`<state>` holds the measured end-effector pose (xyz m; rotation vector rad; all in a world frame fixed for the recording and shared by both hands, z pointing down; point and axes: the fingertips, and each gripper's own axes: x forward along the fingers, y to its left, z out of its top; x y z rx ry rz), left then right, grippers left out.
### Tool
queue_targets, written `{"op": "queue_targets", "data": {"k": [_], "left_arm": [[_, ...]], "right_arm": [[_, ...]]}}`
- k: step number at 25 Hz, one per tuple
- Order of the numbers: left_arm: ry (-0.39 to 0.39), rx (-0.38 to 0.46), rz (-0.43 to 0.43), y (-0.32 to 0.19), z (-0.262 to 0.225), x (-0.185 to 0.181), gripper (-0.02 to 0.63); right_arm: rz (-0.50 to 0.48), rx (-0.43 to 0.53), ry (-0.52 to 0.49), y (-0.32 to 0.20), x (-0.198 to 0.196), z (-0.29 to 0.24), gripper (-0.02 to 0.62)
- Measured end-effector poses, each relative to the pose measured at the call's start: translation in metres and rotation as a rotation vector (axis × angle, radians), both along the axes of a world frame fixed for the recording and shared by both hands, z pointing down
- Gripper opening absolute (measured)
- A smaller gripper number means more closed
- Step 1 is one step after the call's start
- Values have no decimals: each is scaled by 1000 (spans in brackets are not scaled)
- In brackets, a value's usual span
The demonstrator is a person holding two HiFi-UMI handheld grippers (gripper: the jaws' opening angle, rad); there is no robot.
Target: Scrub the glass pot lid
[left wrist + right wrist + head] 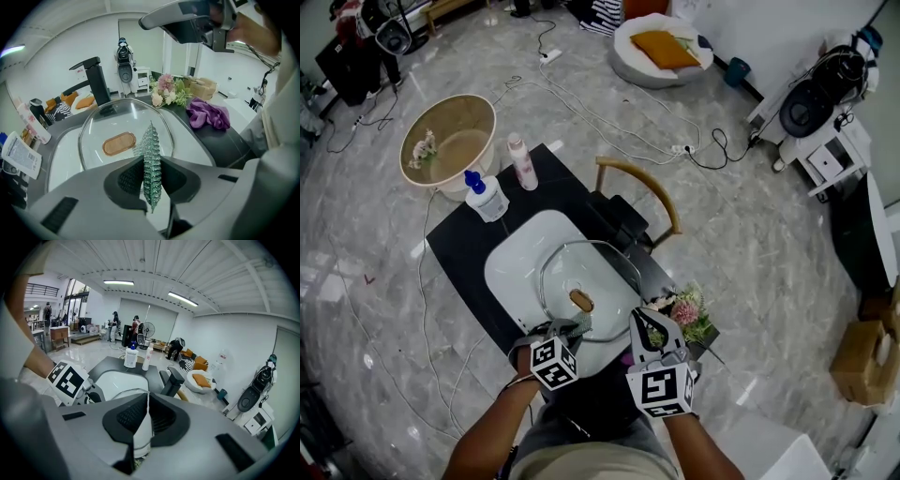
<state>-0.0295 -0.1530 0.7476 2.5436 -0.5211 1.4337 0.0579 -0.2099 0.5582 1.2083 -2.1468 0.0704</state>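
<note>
The glass pot lid (586,281) lies in the white sink (511,272), with its brown oval handle (580,301) facing up. In the left gripper view the lid (136,117) and its handle (119,143) sit just beyond the jaws. My left gripper (570,328) hovers over the lid's near rim, shut on a green glittery scrub cloth (152,168) that stands on edge between the jaws. My right gripper (645,323) is raised at the sink's near right corner, shut (147,401) with nothing in it.
A black faucet (96,82) stands at the sink's right side. Flowers (684,312) and a purple cloth (208,116) lie on the black counter near the right gripper. Two bottles (487,197) (523,161) stand at the far end. A chair (637,192) sits beside the table.
</note>
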Motion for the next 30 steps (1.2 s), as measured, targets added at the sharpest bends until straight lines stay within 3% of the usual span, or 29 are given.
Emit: {"op": "queue_targets", "data": {"k": [11,30], "left_arm": [[30,69,44,9,-49,1,86],[172,207,-6,31,-165,-37,87]], "right_arm": [[28,41,-1,17,-2,-32,28],[83,88,-19,63,-6,-67,28]]}}
